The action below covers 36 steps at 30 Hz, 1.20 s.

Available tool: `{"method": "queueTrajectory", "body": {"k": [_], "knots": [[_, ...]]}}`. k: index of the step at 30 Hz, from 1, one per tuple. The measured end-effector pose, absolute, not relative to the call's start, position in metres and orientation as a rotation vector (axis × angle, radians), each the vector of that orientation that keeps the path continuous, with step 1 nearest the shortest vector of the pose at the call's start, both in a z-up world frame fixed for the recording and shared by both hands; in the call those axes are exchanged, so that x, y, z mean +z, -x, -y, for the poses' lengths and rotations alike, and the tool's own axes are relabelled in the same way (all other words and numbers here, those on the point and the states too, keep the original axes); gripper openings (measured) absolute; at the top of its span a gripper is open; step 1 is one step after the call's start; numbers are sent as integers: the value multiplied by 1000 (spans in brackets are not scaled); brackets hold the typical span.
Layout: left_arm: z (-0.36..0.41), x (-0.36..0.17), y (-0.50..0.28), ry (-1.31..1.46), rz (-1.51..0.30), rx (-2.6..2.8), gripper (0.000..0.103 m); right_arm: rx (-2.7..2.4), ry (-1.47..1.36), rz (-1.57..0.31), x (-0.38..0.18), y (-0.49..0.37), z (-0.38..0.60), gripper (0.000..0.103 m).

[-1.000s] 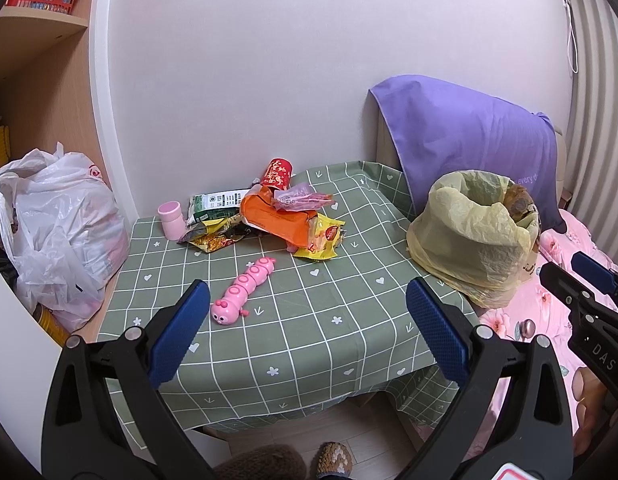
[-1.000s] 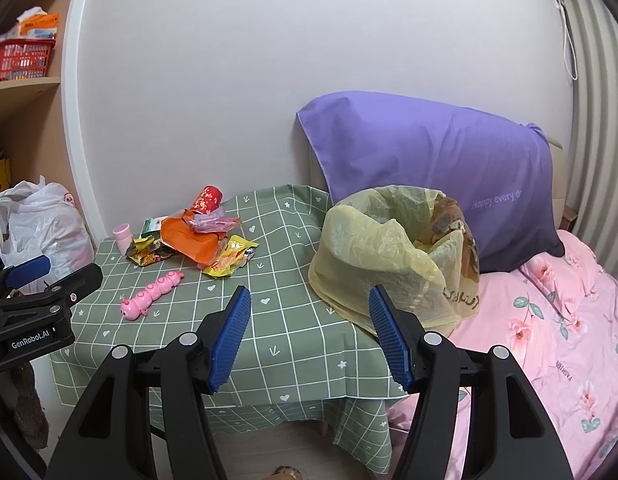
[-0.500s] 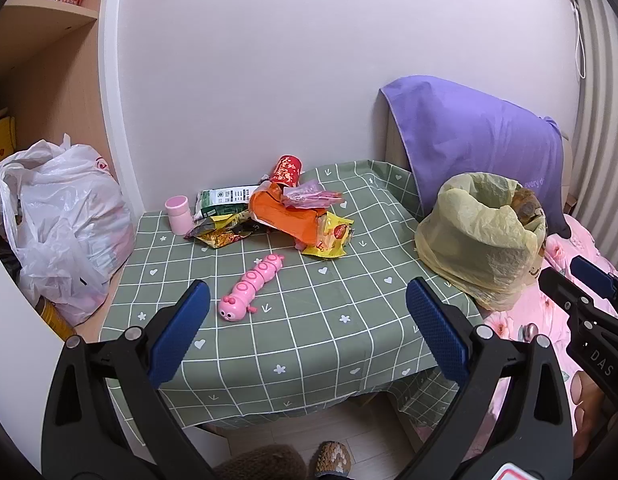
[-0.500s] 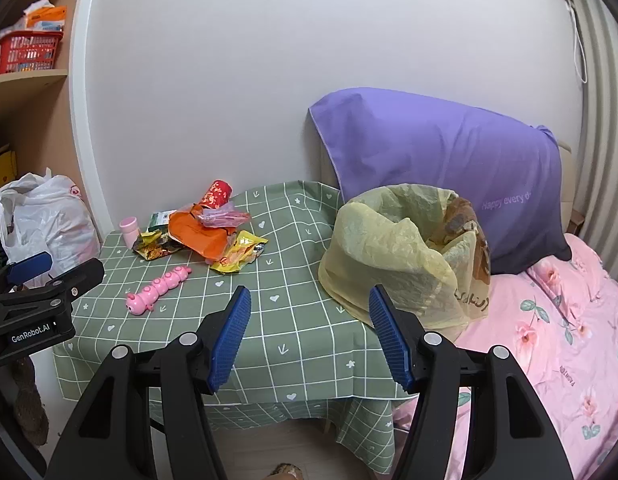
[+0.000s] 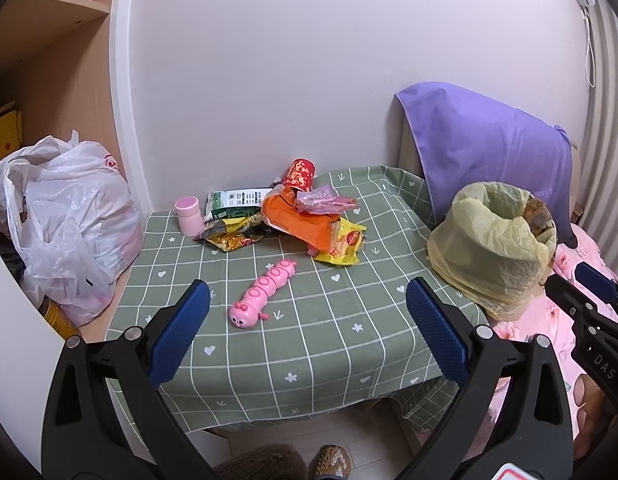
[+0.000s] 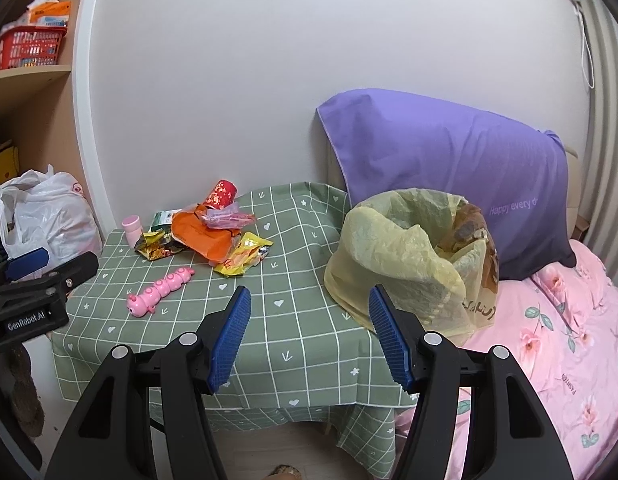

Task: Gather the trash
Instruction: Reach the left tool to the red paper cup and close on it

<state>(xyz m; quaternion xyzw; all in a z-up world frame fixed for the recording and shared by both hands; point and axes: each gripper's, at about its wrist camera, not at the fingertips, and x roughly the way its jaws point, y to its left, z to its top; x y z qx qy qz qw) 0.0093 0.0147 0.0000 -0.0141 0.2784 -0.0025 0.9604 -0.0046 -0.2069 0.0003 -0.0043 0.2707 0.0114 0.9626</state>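
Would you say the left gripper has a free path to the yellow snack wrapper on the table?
Probably yes: the left gripper is open, and only bare tablecloth lies before the yellow snack wrapper; the pink caterpillar toy sits off to the side.

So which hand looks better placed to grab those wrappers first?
Probably the left. The left gripper is open and faces the wrapper pile, while the right gripper, also open, sits nearer the yellow trash bag.

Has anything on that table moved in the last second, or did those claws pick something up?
Nothing was picked up or let go. Only the views drifted slightly as both grippers shifted; the left gripper and right gripper stay open and empty. The wrappers, pink toy and yellow bag lie as before.
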Motion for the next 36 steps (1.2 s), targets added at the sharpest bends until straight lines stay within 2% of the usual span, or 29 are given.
{"method": "queueTrajectory", "body": {"k": [6, 14, 24, 36], "knots": [[-41, 6, -32, 58, -527, 35, 94, 38, 17, -539, 3, -18, 207, 58], [-88, -20, -86, 160, -591, 55, 94, 121, 48, -557, -7, -76, 192, 58], [-92, -27, -155, 187, -597, -2, 94, 218, 53, -557, -22, -156, 188, 58], [-101, -33, -218, 243, -707, 24, 94, 284, -7, -589, -50, -223, 200, 58]]}}
